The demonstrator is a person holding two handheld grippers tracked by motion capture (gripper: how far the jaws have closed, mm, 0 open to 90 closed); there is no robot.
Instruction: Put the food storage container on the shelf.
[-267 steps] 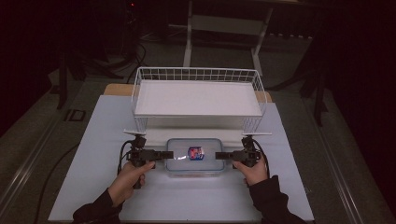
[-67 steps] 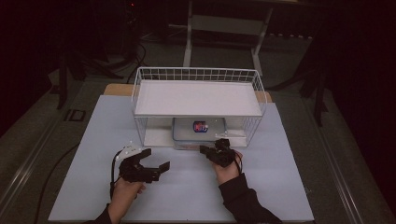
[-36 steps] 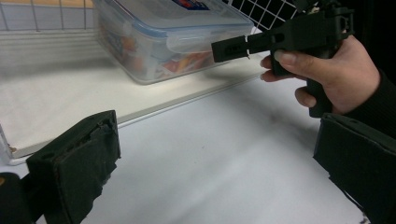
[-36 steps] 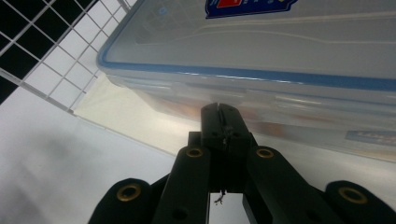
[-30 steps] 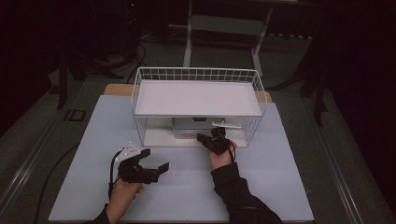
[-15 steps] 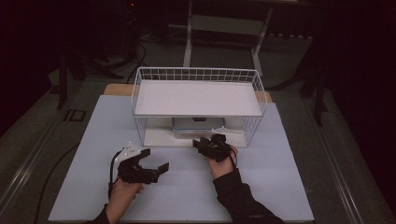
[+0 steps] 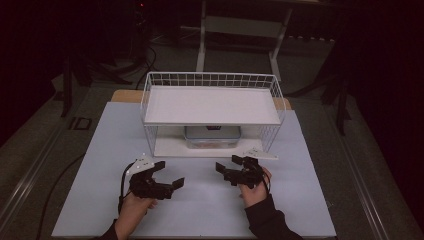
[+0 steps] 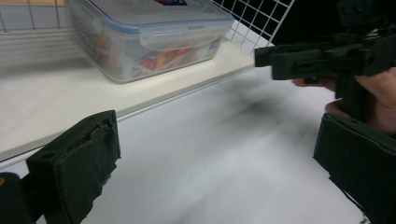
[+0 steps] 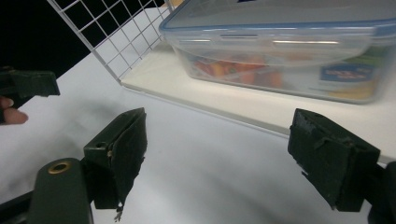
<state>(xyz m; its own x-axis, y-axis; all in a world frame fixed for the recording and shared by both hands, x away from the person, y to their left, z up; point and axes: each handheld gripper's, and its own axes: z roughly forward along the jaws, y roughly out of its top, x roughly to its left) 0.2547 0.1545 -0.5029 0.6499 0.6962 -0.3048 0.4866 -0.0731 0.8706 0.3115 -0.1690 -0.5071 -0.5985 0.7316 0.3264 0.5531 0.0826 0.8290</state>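
- The food box (image 7: 212, 136) sits on the lower shelf of the white wire rack (image 7: 212, 80), under the upper shelf (image 7: 212, 106), about in the middle, w/ its long axis running left-right along the open front edge of the rack.
- Right gripper (image 7: 235, 169): jaws have just been opening and now stand wide, nothing between them. In the right gripper view the box (image 9: 289, 51) lies straight ahead of the jaws and a bit to the right, apart from the pads (image 9: 122, 149), w/ bare surface (image 9: 196, 158) and the shelf edge between.
- Left gripper (image 7: 167, 175): jaws also wide and empty; it rests lower left on the surface (image 7: 100, 150). In the left gripper view the box (image 8: 149, 37) is ahead and toward the left, farther off, and the other gripper (image 8: 322, 60) crosses at the right.
- Judgement: the right hand is the nearer one to the box, approx. in front of its right half. The box looks placed already, so any coming move is prob. away from the rack; if a push is still needed, it goes across the short axis, straight in.
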